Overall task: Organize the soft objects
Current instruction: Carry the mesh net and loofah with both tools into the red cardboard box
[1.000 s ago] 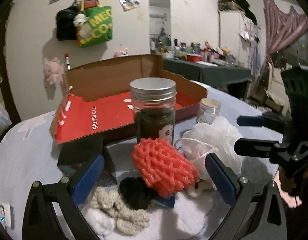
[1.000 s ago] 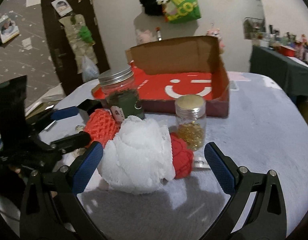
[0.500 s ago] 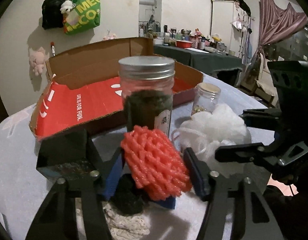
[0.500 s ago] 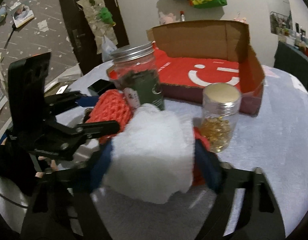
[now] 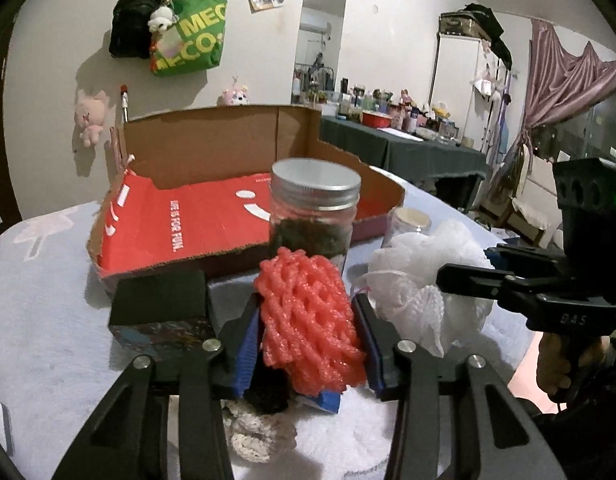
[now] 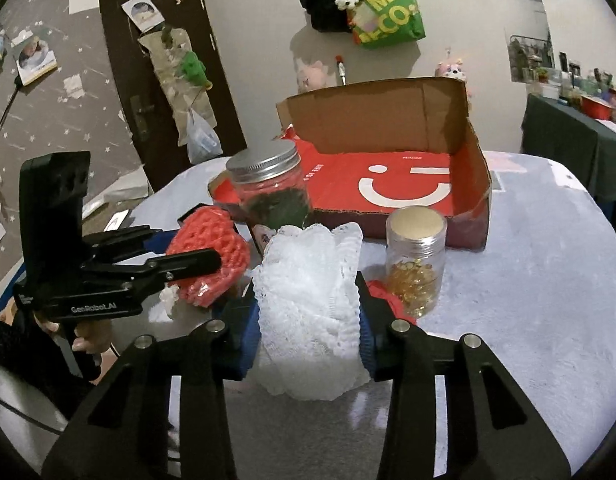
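Left wrist view: black box (image 5: 160, 300) at left, then your left gripper (image 5: 308, 344) clenched on red foam net (image 5: 308, 316), in front of tall jar (image 5: 313, 216). Right wrist view: your right gripper (image 6: 308, 316) squeezing white mesh pouf (image 6: 308, 304); small jar (image 6: 415, 260) just right, cardboard box (image 6: 387, 176) behind.

**Black handheld grippers with blue pads**

The left gripper (image 5: 308, 344) and right gripper (image 6: 308, 320) share a build: matte black angular arms, silver round screws at the joints, blue ribbed finger pads (image 5: 246, 344). One body carries white "GenRobot.AI" lettering. Bare-skinned hands (image 5: 563, 364) grip the black handles; dark sleeves show.
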`<act>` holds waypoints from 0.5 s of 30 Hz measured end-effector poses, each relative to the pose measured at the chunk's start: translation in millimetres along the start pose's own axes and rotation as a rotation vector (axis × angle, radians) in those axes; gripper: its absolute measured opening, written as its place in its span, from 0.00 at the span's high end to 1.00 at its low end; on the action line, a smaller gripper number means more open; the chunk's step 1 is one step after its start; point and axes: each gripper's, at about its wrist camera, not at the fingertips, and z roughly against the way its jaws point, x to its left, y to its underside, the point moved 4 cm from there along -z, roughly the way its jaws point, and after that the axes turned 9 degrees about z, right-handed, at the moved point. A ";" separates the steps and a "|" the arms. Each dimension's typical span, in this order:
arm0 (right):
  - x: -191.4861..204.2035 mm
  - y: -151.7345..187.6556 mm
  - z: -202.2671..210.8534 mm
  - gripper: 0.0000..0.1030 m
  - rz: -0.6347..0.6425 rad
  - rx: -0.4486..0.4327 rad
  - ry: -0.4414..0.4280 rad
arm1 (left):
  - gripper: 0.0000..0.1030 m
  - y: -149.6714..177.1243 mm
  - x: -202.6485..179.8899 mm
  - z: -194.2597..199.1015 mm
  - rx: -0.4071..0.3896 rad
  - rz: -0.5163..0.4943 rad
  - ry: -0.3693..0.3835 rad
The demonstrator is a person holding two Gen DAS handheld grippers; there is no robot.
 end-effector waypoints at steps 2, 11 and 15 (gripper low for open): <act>1.2 -1.4 3.9 0.63 0.001 -0.013 0.011 | 0.55 -2.1 0.2 5.1 -0.013 0.002 -0.002; 9.6 -15.5 19.6 0.64 0.012 -0.061 0.012 | 0.55 -12.5 5.3 22.4 -0.058 0.009 -0.018; 8.8 -25.1 28.5 0.64 0.024 -0.085 0.025 | 0.55 -22.1 8.0 31.4 -0.088 -0.001 -0.029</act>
